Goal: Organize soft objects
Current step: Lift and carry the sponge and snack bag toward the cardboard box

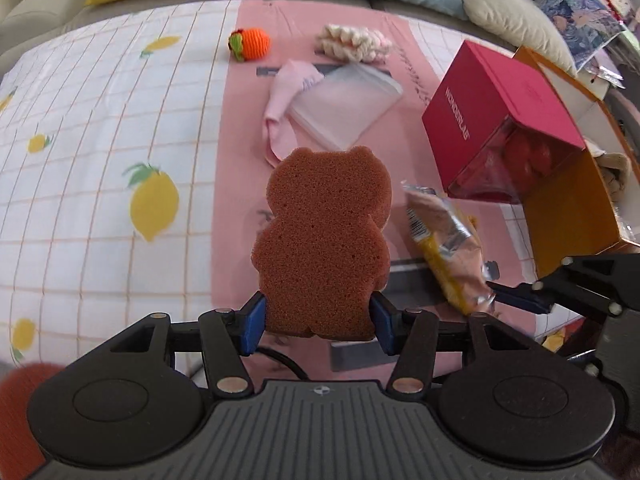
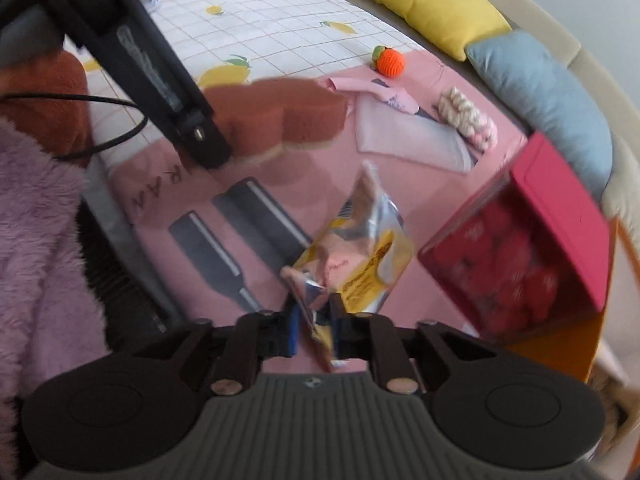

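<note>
left gripper point(image 1: 318, 322) clamped on the foot of a brown bear-shaped sponge point(image 1: 322, 236), held upright above the pink mat point(image 1: 240, 128). right gripper point(image 2: 314, 330) pinches one crinkled corner of a yellow and silver snack packet point(image 2: 360, 256), which hangs clear of the mat; grip looks thin, on foil only. red box point(image 1: 500, 116) and open orange box point(image 1: 576, 200) sit to the right. likely step: carry both over to the orange box. keep the squeeze on the packet firm, travel level, and lower each into the opening before letting go. crochet orange point(image 1: 250, 43) and folded pink cloth point(image 1: 288, 100) still lie at the far side.
</note>
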`<state>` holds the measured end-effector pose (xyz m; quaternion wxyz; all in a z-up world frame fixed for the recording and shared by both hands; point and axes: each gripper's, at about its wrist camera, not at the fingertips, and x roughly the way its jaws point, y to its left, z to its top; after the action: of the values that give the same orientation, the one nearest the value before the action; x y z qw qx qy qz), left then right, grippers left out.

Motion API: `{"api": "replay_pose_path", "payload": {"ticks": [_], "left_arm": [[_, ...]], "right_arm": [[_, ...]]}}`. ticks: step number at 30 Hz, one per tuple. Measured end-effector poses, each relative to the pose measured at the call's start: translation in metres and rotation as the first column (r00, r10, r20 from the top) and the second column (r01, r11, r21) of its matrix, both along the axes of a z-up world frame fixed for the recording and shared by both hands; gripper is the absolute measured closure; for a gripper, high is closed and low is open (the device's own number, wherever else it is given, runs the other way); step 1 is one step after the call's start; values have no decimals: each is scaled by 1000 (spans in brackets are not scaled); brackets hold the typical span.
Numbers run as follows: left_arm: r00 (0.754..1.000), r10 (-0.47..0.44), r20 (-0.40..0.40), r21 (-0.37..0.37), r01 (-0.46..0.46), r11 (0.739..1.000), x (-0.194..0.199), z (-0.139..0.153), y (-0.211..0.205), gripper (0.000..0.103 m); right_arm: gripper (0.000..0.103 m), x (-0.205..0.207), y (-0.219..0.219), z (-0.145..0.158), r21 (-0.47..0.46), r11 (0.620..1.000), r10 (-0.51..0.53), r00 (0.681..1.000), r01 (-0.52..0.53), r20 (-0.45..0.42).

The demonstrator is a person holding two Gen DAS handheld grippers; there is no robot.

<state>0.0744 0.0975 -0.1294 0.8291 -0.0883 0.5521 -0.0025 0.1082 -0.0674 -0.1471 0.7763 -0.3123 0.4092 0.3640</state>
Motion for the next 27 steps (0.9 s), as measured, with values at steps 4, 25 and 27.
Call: {"api": "replay_pose_path", "payload": {"ticks": [4, 25, 27], "left_arm": [[1000, -17, -23, 61, 19, 998, 0, -11, -16, 41], [997, -62, 41, 32, 61, 998, 8, -8, -13, 11], [996, -70, 51, 20, 69, 997, 11, -9, -13, 11]], "right_arm": [[47, -2, -14, 16, 126, 991, -39, 999, 43, -34], [30, 87, -27, -22, 206, 814, -419, 795, 543, -438], [39, 90, -27, -27, 192, 817, -416, 786, 544, -457]]}}
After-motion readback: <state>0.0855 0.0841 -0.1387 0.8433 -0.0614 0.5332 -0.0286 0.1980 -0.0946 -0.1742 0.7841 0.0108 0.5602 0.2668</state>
